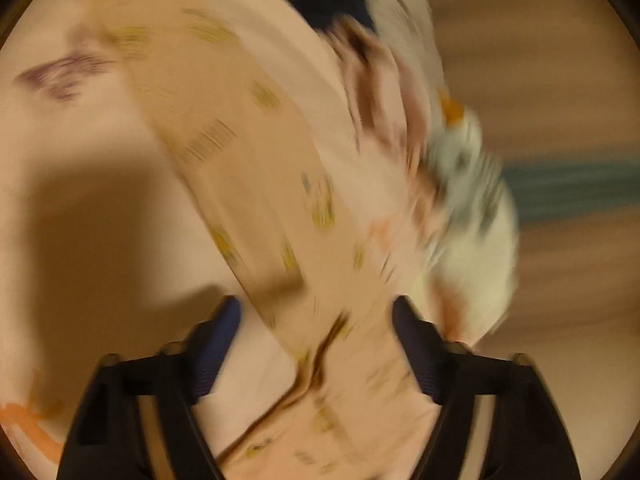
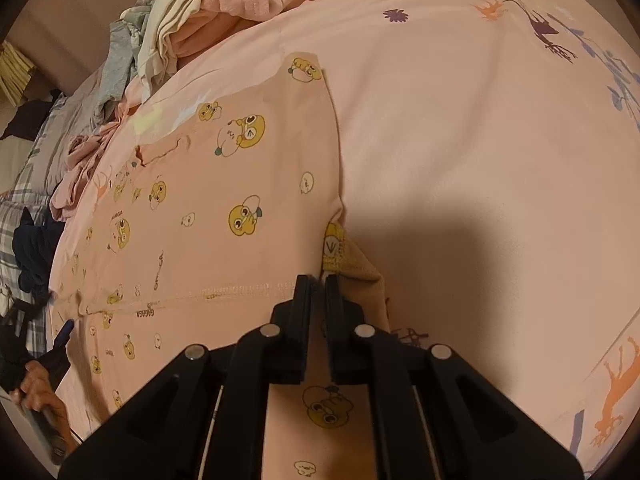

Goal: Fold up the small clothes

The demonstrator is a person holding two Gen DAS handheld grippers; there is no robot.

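A small pink garment [image 2: 224, 200] printed with yellow cartoon faces lies spread on the pink bedsheet [image 2: 460, 140]. My right gripper [image 2: 319, 280] is shut on the garment's hem edge, beside a yellow cuff [image 2: 340, 252]. The left wrist view is motion-blurred: the same pink garment [image 1: 260, 160] runs diagonally between the fingers of my left gripper [image 1: 316, 312], which is open and not holding it. The left gripper also shows at the left edge of the right wrist view [image 2: 60, 340], held in a hand.
A heap of other clothes [image 2: 192, 16], pink, cream and grey, sits at the far left of the bed. A plaid cloth [image 2: 24, 200] and dark garments [image 2: 32, 252] lie at the left. Blurred white and pink clothes [image 1: 460, 168] lie near the bed edge.
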